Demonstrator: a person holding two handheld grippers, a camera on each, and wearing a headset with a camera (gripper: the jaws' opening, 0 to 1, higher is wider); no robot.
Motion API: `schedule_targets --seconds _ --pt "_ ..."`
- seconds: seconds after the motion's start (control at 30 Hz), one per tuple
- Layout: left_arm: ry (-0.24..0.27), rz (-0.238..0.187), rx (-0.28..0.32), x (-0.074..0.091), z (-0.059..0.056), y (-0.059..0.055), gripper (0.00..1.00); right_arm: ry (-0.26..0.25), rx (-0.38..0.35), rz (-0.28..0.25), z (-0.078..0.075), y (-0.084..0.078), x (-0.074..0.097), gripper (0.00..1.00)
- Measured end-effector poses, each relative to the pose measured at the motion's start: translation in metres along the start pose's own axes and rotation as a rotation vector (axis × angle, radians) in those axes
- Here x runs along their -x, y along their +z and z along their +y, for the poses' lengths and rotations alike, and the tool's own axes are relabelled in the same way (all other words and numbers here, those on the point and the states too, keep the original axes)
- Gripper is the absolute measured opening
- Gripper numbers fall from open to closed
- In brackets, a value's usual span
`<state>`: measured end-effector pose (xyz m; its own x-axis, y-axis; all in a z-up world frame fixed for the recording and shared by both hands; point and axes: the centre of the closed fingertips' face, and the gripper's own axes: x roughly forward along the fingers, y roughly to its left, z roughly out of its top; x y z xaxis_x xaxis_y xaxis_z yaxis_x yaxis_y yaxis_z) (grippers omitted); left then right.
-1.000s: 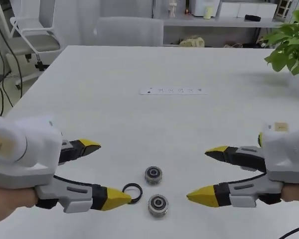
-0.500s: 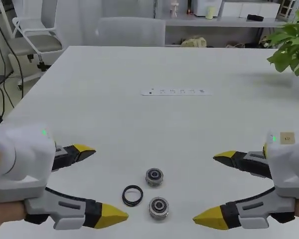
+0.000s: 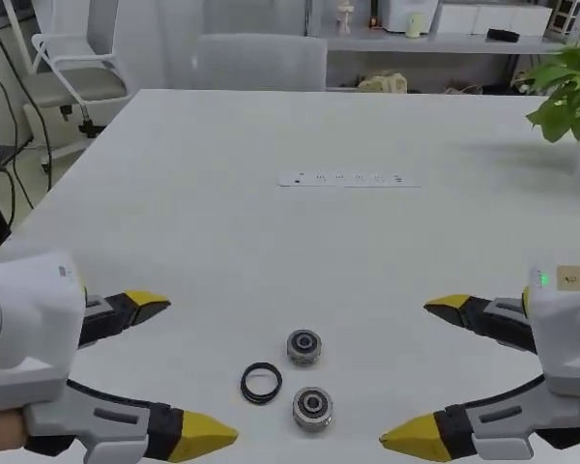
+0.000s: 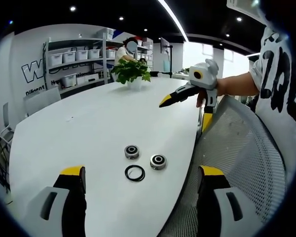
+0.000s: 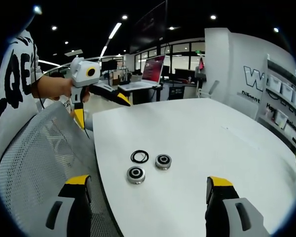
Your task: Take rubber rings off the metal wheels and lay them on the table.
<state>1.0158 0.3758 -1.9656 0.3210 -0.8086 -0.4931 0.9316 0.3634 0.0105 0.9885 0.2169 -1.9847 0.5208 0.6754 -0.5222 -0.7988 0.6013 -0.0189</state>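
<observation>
The white counter (image 3: 271, 232) is stretching across most of the head view, with a pale chair (image 3: 256, 60) standing at its far edge and a leafy plant (image 3: 570, 106) hanging in at the far right. A flat power strip (image 3: 348, 180) is lying mid-counter.

The left tongs (image 3: 199, 372) are hovering at the near left and the right tongs (image 3: 404, 375) at the near right. Both are pointing inward toward each other, with their yellow-tipped jaws spread wide apart and gripping nothing.

Two metal wheels are lying flat on the counter in the gap between the two tongs. One wheel (image 3: 304, 346) is sitting farther out, and the other wheel (image 3: 312, 407) is sitting closer to the person.

The black ring (image 3: 261, 382) is lying flat on the counter just to the left of the wheels. It is close beside both of them, with a thin strip of counter showing between it and each one. It is resting between the two tongs, nearer the left pair and just ahead of that pair's lower tip, touching neither pair.

In the left gripper view the ring is sitting ahead of the jaws, midway between them. In the right gripper view it is lying beyond the wheels, nearer the left-hand jaw.
</observation>
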Motion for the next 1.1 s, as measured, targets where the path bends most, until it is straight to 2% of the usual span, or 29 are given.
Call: schedule_targets --seconds 0.3,1.1 --pt "0.006 0.0 0.013 0.002 -0.0012 -0.003 0.93 -0.002 0.004 0.017 0.0005 -0.0067 -0.0007 0.98" --pt "0.005 0.008 0.007 0.0032 0.0002 -0.0017 0.93 -0.007 -0.004 0.018 0.0 -0.0078 0.0003 0.98"
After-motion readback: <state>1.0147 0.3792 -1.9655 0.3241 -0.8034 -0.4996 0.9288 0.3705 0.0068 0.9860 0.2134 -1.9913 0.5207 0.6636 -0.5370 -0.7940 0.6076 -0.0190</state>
